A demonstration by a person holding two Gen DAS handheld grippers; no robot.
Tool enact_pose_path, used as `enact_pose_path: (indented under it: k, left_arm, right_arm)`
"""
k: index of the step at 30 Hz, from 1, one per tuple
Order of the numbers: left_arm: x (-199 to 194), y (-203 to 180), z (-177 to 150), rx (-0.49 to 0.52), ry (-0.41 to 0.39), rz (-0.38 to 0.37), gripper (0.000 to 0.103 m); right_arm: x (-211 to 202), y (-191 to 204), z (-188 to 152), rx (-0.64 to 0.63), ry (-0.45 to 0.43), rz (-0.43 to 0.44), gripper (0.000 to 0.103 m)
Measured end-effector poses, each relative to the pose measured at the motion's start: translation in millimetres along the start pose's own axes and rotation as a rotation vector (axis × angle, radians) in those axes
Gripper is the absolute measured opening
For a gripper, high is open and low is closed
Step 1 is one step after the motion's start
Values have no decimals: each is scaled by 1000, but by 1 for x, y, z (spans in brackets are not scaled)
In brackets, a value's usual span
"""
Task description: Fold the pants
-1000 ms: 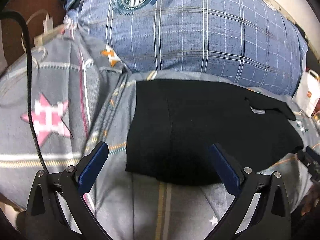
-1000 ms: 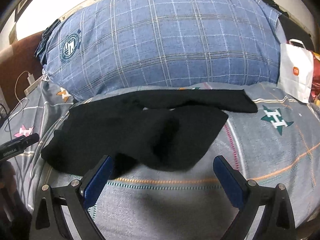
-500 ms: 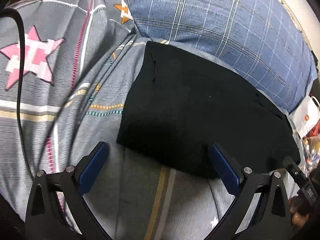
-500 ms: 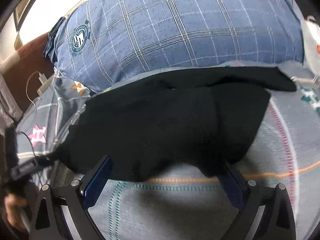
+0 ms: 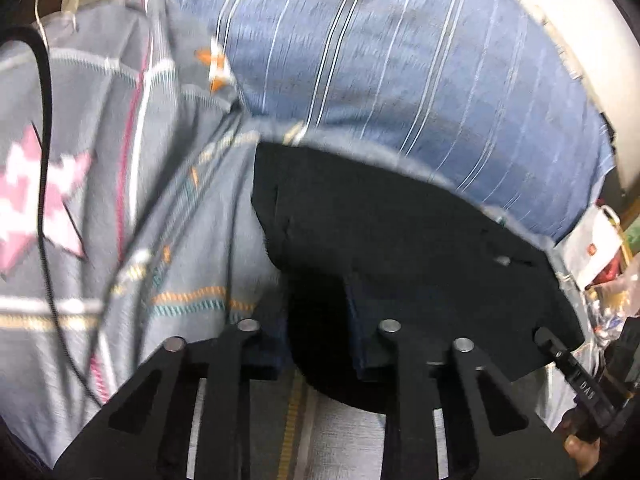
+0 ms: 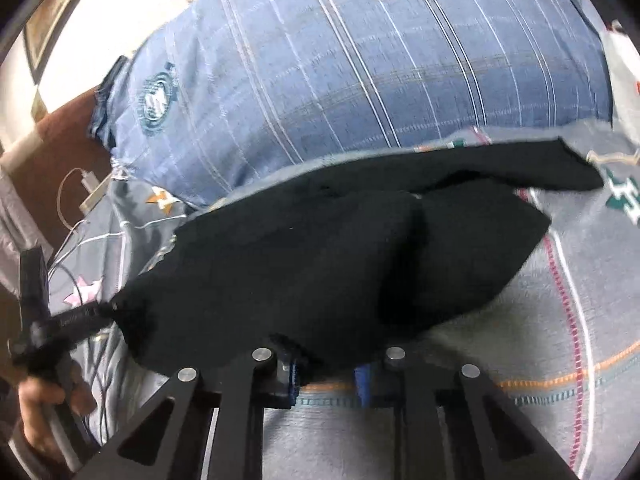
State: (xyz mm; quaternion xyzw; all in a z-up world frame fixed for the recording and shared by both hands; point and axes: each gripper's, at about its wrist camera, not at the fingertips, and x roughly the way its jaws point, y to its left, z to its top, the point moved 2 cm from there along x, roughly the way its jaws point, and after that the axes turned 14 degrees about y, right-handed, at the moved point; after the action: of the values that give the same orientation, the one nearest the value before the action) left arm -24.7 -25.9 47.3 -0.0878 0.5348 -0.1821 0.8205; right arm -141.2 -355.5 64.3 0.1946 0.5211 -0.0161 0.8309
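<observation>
Black pants [image 5: 400, 240] lie partly folded on a grey patterned bed sheet [image 5: 120, 240]; they also show in the right wrist view [image 6: 320, 264]. My left gripper [image 5: 318, 328] is shut on the near left edge of the pants. My right gripper [image 6: 326, 372] is shut on the near edge further right, with the cloth bunched over its fingers. The left gripper shows at the left of the right wrist view [image 6: 68, 320], at the corner of the pants. One pant leg [image 6: 520, 164] stretches along the far side.
A big blue plaid pillow [image 6: 380, 64] lies behind the pants. A white paper bag [image 5: 596, 240] stands at the far right. A black cable [image 5: 44, 200] and white charger cords [image 6: 84, 184] lie on the left of the sheet.
Both grippers moved forward onto the near edge of the pants and closed from wide open onto the cloth. The near edge is now bunched and lifted.
</observation>
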Motion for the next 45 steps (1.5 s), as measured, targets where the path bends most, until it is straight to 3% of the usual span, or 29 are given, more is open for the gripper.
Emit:
enact_pose_path:
  k: [4, 7, 9, 12, 15, 16, 17, 18, 19, 20, 25, 28, 31, 34, 38, 45]
  left_arm:
    - [-33, -3, 2, 65, -48, -14, 13]
    - [-42, 1, -11, 105, -42, 21, 13]
    - [-34, 7, -21, 106, -10, 40, 13]
    - [-14, 20, -31, 43, 70, 12, 13]
    - [-3, 27, -40, -16, 116, -21, 13]
    - [0, 26, -44, -16, 122, -12, 15]
    - [3, 24, -46, -11, 130, -2, 26]
    - [6, 22, -48, -8, 139, 0, 35]
    - [9, 20, -51, -17, 148, -3, 54]
    - [11, 19, -53, -35, 143, -13, 64]
    - [22, 13, -49, -71, 120, -20, 67]
    - [29, 8, -36, -110, 114, -35, 74]
    - [35, 4, -23, -165, 125, -77, 74]
    - [38, 0, -18, -172, 121, -82, 74]
    - [41, -7, -21, -127, 98, -35, 76]
    - [45, -5, -14, -143, 103, -55, 79]
  right_arm:
    - [-22, 18, -5, -52, -3, 58, 15]
    - [-30, 29, -17, -74, 9, 76, 14]
    - [-25, 33, -23, -93, 23, 56, 14]
    - [-13, 25, -31, -52, 64, 18, 14]
    - [-16, 17, -35, -23, 64, 46, 18]
    - [-16, 16, -36, -25, 65, 42, 26]
    - [-15, 15, -36, -24, 67, 30, 41]
    - [-14, 14, -37, -18, 68, 24, 48]
    - [-13, 12, -38, -6, 68, 28, 51]
    - [-12, 9, -38, 6, 71, 39, 51]
    - [-17, -4, -39, 47, 65, 50, 51]
    - [-30, -21, -38, 87, 41, 34, 51]
    - [-49, -46, -37, 149, -7, -34, 51]
    - [-59, -73, -35, 237, -40, -50, 51]
    - [-38, -99, -22, 326, -5, -79, 52]
    - [2, -104, 12, 277, -61, -134, 50]
